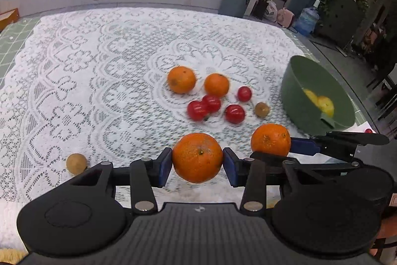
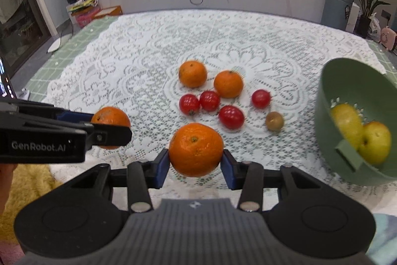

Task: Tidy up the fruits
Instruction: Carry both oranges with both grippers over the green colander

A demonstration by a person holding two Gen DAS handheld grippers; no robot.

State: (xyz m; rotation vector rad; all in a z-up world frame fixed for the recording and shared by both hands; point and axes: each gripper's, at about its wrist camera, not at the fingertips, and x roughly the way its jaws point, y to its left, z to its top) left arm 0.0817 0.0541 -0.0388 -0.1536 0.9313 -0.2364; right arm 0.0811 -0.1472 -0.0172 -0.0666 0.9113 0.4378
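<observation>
Left tongs (image 1: 197, 160) clamp a dimpled bright mandarin (image 1: 197, 157), stem scar up, above the lace tabletop (image 1: 99, 78) | right tongs (image 2: 196, 159) pinch another mandarin (image 2: 196, 149) | green colander (image 2: 347, 101) at 3 o'clock, yellow apples (image 2: 374, 142) inside | cherry tomatoes (image 2: 209, 101) and two mandarins loose at 12 o'clock.

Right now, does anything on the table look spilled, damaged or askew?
Nothing spilled or damaged. The green bowl looks tipped on its side, two yellow fruits against its wall. One small brown fruit lies apart from the rest.
</observation>
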